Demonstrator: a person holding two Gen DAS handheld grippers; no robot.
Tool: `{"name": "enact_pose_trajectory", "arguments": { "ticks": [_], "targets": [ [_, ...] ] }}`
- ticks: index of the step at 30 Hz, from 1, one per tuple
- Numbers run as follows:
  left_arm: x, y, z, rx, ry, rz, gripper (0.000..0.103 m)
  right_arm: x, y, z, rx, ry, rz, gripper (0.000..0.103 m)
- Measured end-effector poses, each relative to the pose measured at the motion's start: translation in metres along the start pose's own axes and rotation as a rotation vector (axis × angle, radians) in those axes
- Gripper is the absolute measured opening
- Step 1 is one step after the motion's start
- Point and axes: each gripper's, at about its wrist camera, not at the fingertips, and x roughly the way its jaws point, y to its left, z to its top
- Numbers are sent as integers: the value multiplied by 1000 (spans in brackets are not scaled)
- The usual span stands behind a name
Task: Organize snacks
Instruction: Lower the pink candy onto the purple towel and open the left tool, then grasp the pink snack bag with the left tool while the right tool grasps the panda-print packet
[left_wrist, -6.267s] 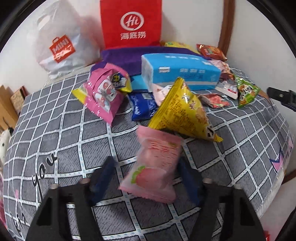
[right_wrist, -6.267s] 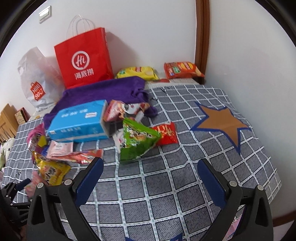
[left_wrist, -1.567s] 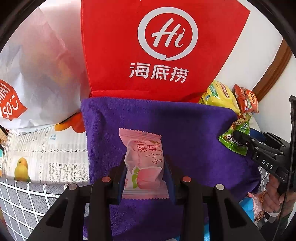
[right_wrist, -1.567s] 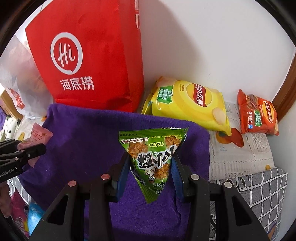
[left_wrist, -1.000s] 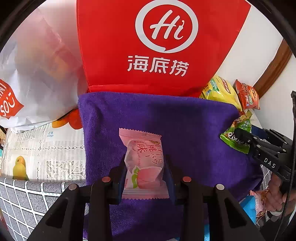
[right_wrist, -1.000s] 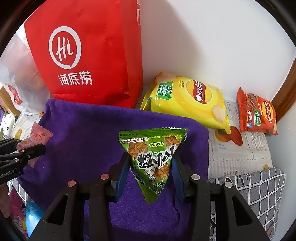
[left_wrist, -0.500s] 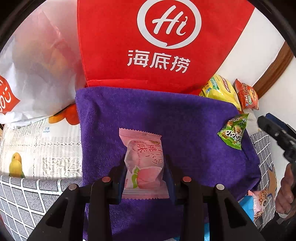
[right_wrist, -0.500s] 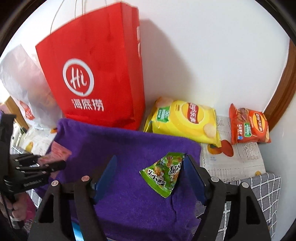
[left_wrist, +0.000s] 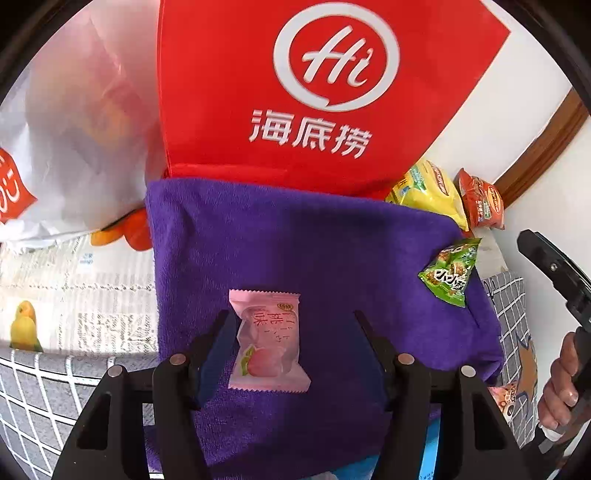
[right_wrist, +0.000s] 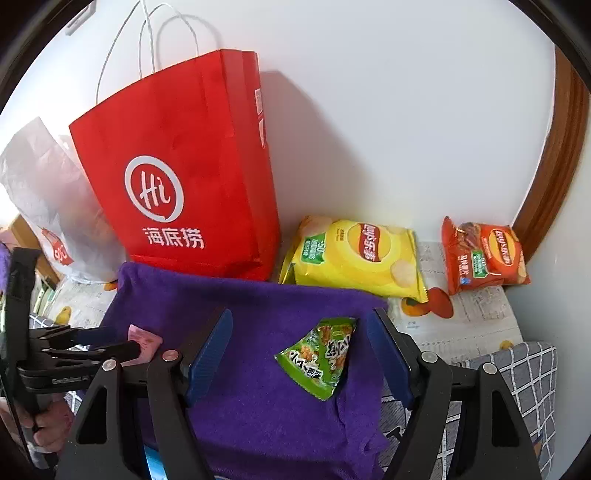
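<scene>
— Left claw: how does it stand?

— Its jaws are opening. The pink peach snack packet lies between them at the lower middle of the left wrist frame, flat on the purple towel. The blue pad on the left is just beside the packet's edge, the right finger stands clear of it, so nothing is gripped.

— And the right claw?

— Spread wide, with nothing pressed between the pads. In the right wrist frame the green triangular snack bag lies on the purple towel between the fingers, nearer the right one, and apart from both. In the left wrist frame the same bag sits at the right middle, near the towel's right edge.

— What is behind the towel?

— A red paper bag with a white "Hi" logo stands upright against the white wall, filling the upper middle of the left wrist frame. A translucent white plastic bag sits to its left. To its right, in the right wrist frame, a yellow chip bag and a smaller orange-red chip bag lie on newspaper near the wooden door frame.

— Do the claws see each other?

— Yes. The left claw shows at the left edge of the right wrist frame with the pink packet at its tips, and a hand gripping the right tool's handle shows at the lower right of the left wrist frame. A grey checked bedcover fills the lower left corner.
</scene>
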Motion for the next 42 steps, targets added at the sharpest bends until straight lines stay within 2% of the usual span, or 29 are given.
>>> {"name": "enact_pose_trajectory", "arguments": {
  "ticks": [7,14,20,26,34,38,42],
  "targets": [
    [-19,-11,2,37,-40,26,61,-11,6,1,-21,-33,8,75],
    [-41,-27,3,82,-71,15,61,-25,2,3,-1,-44,-6,75],
    [-59,-40,1,108,-95,-1,65,-39,-1,-7,-14,19,-21,75],
    [-72,-60,-5,136,-83,-48,68,-70,-15,-33,11,18,-26,75],
    [-103,-89,-19,204,-116,-58,68,-98,-36,-83,34,57,-49,75],
    [-127,-93,-27,212,-158,-58,70,-100,-43,-108,52,81,-19,75],
    [-140,-91,-37,223,-164,-32,71,-94,-41,-129,40,105,22,75]
  ]
}}
